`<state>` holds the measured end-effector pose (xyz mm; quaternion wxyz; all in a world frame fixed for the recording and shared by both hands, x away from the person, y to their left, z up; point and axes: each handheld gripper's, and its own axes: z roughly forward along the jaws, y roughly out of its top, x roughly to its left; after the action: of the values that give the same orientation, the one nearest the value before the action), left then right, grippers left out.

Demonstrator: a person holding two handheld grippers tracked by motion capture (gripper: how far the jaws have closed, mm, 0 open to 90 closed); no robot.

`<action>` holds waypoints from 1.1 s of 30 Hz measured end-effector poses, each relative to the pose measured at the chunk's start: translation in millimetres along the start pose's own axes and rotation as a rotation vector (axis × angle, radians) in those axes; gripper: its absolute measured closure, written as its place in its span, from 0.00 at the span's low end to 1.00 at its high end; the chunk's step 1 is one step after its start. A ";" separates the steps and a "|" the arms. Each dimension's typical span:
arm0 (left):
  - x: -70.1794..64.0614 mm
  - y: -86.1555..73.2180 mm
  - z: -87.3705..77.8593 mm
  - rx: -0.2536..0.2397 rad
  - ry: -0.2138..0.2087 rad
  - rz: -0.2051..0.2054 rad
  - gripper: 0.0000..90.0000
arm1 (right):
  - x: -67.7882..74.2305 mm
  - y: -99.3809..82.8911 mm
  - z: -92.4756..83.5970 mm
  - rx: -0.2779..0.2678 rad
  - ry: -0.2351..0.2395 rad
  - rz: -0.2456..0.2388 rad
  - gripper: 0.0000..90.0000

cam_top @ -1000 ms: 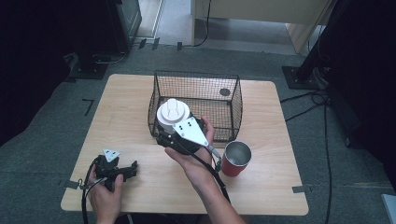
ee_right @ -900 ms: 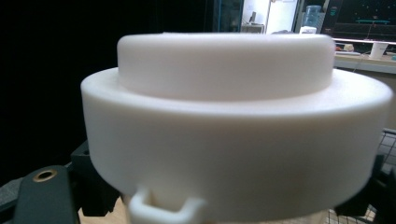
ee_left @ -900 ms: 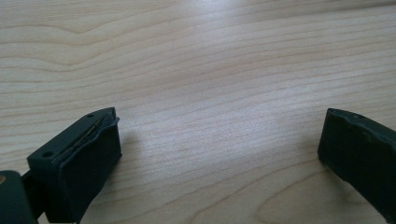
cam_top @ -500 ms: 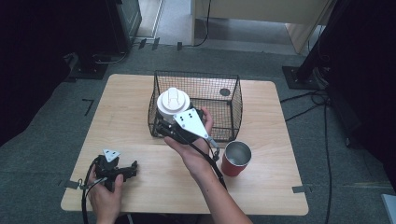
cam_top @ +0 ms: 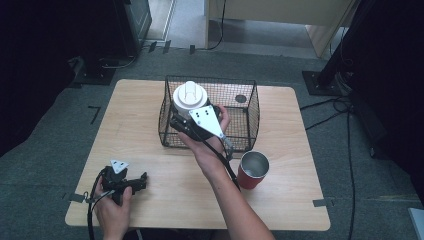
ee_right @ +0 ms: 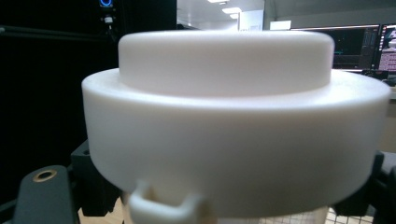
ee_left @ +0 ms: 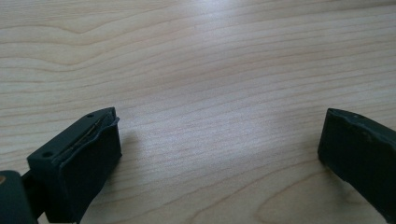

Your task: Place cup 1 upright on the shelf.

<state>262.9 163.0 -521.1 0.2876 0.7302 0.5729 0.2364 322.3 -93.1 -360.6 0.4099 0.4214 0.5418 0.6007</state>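
My right gripper (cam_top: 186,116) is clenched on a white, stepped round container (cam_top: 190,96): a wide disc-like top with a narrower raised cap on it. I hold it up over the near left corner of the black wire basket (cam_top: 250,117), above the rim. In the right gripper view the white container (ee_right: 233,135) sits very close between my jaws, with a small white clip-like tab at its lower edge and a bit of the basket mesh (ee_right: 299,218) below it.

My left gripper (cam_top: 125,182) rests on the wooden bench (cam_top: 135,115) near its front left corner, well apart from the basket. In the left gripper view its jaws stand wide apart with bare wood grain (ee_left: 210,93) between them, grasping nothing.

A red cup (cam_top: 253,170) with a shiny metal inside stands on the bench just in front of the basket's near right corner, beside my right forearm (cam_top: 230,200).
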 end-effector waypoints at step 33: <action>-0.4 0.5 0.6 0.000 -0.001 0.001 0.00 | -23.5 -46.3 96.7 0.007 -0.052 0.044 0.17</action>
<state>263.6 162.4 -521.2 0.2878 0.7306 0.5724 0.2362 423.1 -82.3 -402.6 0.4092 0.4500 0.5236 0.5966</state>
